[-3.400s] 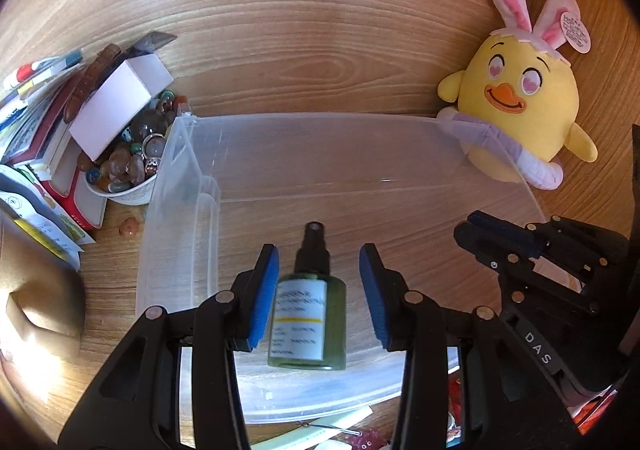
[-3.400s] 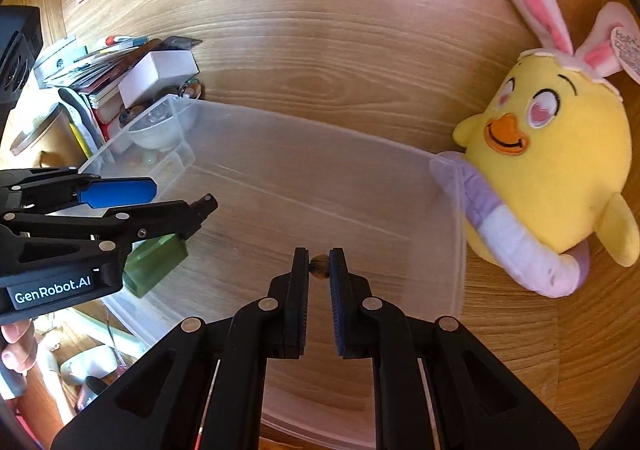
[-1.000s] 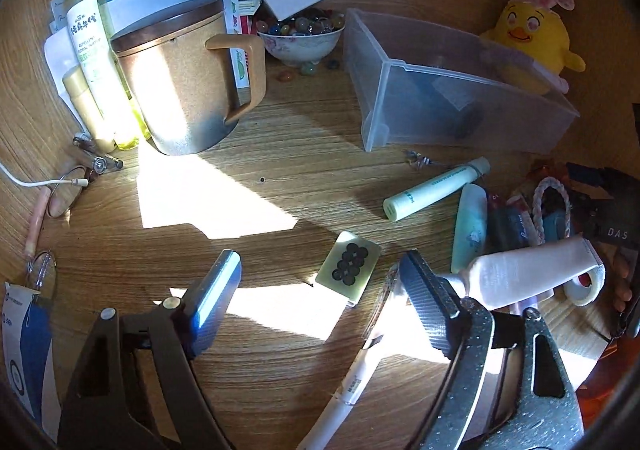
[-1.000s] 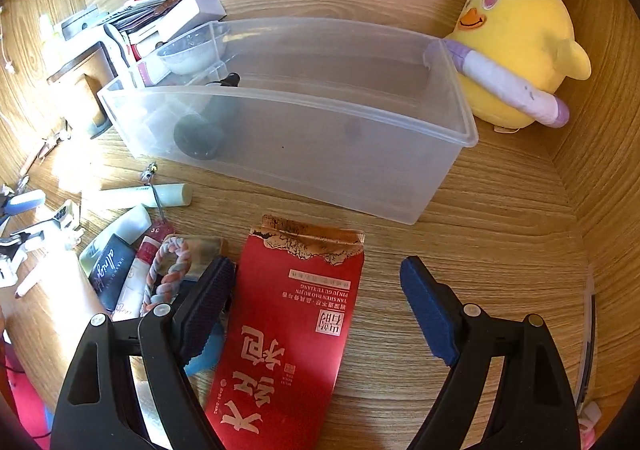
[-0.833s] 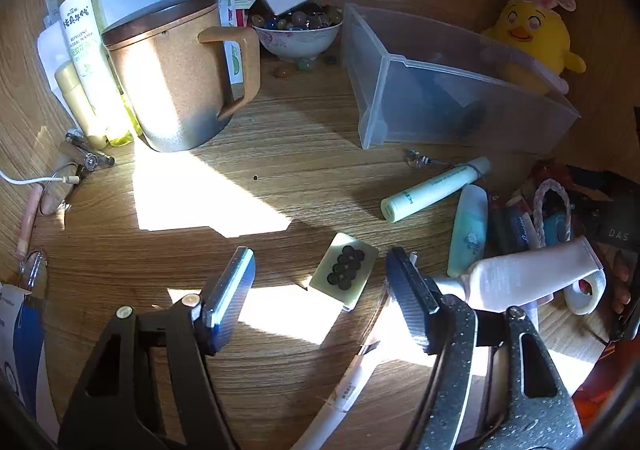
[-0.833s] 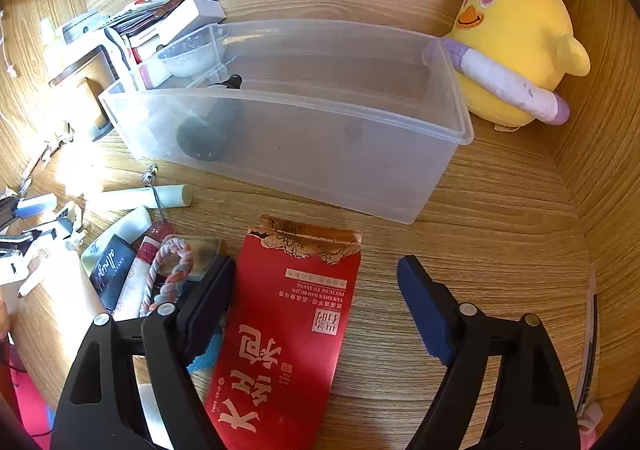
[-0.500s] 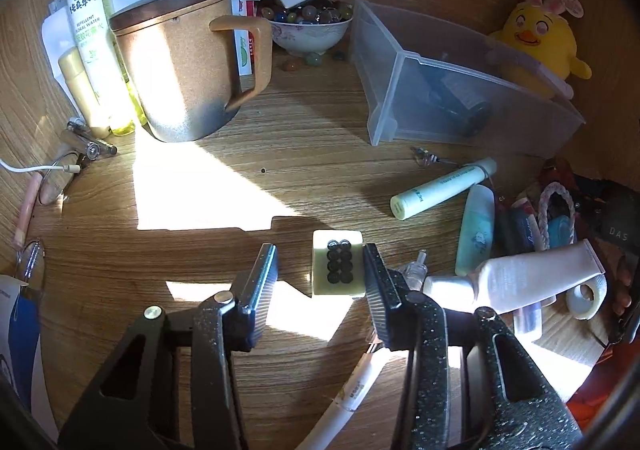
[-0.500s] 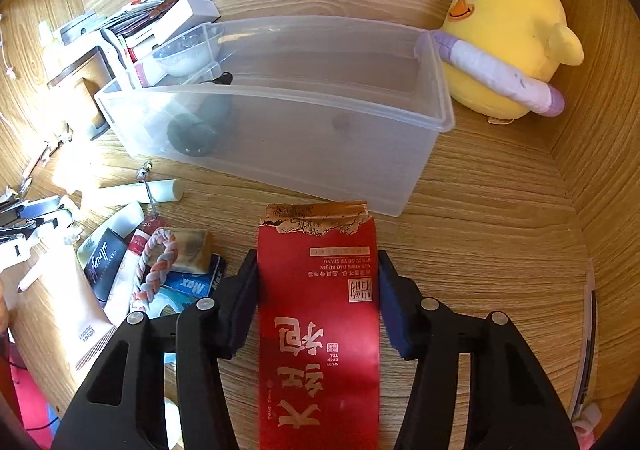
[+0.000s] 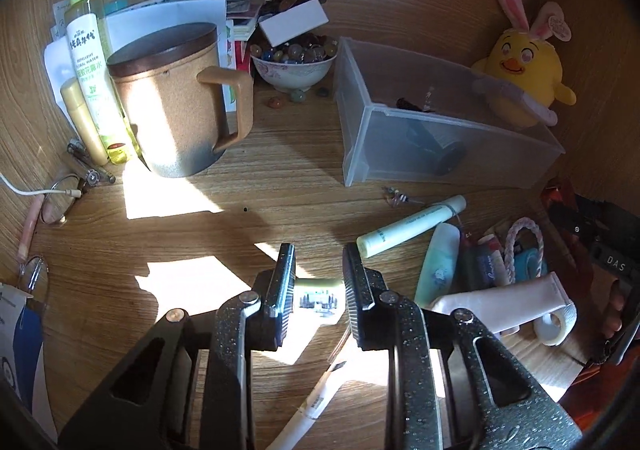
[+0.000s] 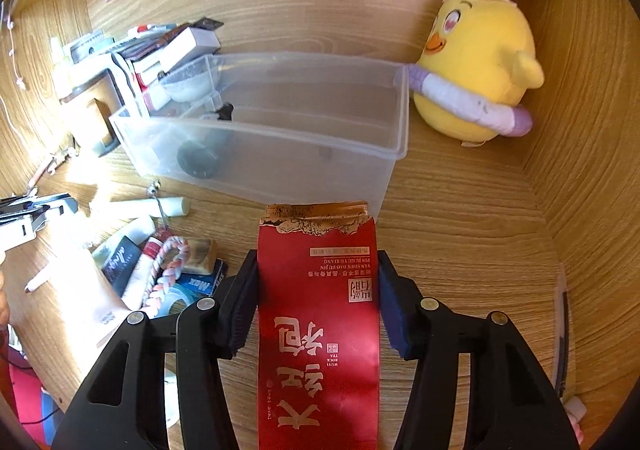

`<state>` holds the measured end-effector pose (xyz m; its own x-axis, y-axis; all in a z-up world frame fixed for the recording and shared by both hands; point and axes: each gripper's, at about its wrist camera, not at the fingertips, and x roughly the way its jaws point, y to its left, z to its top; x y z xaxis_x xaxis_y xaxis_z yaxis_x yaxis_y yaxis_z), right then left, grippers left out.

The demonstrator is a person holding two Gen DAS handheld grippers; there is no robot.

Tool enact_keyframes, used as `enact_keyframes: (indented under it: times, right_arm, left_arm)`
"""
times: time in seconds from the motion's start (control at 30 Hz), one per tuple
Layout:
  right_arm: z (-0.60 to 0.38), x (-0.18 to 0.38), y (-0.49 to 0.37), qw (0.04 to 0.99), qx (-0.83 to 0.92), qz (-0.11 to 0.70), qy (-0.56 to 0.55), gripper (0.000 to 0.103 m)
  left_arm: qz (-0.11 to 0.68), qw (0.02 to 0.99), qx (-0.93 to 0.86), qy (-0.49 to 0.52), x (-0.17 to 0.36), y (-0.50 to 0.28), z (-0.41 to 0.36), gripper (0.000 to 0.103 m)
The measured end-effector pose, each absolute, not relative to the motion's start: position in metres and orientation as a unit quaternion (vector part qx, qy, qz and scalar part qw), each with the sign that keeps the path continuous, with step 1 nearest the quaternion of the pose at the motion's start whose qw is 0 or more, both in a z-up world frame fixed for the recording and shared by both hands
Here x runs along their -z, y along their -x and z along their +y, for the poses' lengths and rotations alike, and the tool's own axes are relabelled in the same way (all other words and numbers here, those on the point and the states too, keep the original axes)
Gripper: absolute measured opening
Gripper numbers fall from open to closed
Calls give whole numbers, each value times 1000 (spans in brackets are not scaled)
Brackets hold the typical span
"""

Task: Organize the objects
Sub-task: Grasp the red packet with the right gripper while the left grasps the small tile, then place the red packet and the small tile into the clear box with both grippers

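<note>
My left gripper (image 9: 319, 260) points down at the wooden desk. Its jaws are closing, and a small pale green card (image 9: 318, 296) is pinched between the pads with its printed face toward the camera. In the right wrist view my right gripper (image 10: 318, 264) is shut on a long red tea packet (image 10: 318, 314), gripped by its two long edges. The packet's torn gold top points at the clear plastic bin (image 10: 280, 166). Seen in the left wrist view, the clear plastic bin (image 9: 460, 166) stands to the right, with a dark bottle (image 9: 444, 154) lying inside.
A brown lidded mug (image 9: 172, 102), a spray bottle (image 9: 86, 38) and a bowl of stones (image 9: 294, 62) stand at the back left. A yellow plush chick (image 10: 476, 62) leans on the bin's right end. Tubes and a braided cord (image 9: 520, 246) are piled at the right, and a pen (image 9: 312, 402) lies below the card.
The left jaws have closed from wide apart onto the card, which turned from its dotted face to a printed one. The right jaws closed on the red packet and raised it slightly.
</note>
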<state>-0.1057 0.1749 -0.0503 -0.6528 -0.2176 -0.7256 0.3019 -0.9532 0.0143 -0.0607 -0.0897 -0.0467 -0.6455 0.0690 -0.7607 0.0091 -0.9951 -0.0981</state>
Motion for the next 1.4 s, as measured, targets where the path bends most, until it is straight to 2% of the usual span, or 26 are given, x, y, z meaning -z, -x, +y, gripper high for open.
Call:
enact_keyframes:
  times: [0.03, 0.33, 0.4, 0.57, 0.93, 1.0, 1.07, 1.1, 1.13, 1.4]
  right_arm:
    - [175, 48, 105, 145, 909, 52, -388, 50]
    - [177, 21, 94, 150, 924, 37, -350, 50]
    - [179, 16, 93, 151, 926, 33, -345, 50]
    - [181, 4, 95, 156, 930, 25, -331, 50]
    - [176, -11, 109, 162, 936, 18, -311, 50]
    - [175, -12, 112, 164, 936, 17, -311, 50]
    - [174, -13, 117, 165, 936, 13, -310, 50]
    - [174, -14, 120, 164, 937, 11, -309, 50]
    - [173, -15, 123, 163, 937, 10, -309, 50]
    - [168, -22, 148, 160, 939, 12, -305, 50]
  left_arm:
    - [-45, 19, -908, 416, 43, 61, -87, 17]
    - [-39, 27, -921, 387, 17, 67, -77, 17]
    - [-45, 26, -918, 393, 18, 66, -83, 23]
    - [-48, 9, -908, 416, 35, 59, -97, 53]
    - [-50, -5, -882, 469, 75, 46, -101, 53]
    - [-52, -10, -884, 465, 75, 46, -102, 51]
    - [-54, -12, -885, 462, 76, 47, -102, 23]
    - [-55, -10, -884, 464, 77, 49, -102, 18]
    - [-53, -14, -886, 460, 77, 49, -101, 16]
    - [-65, -18, -896, 439, 63, 54, -105, 16]
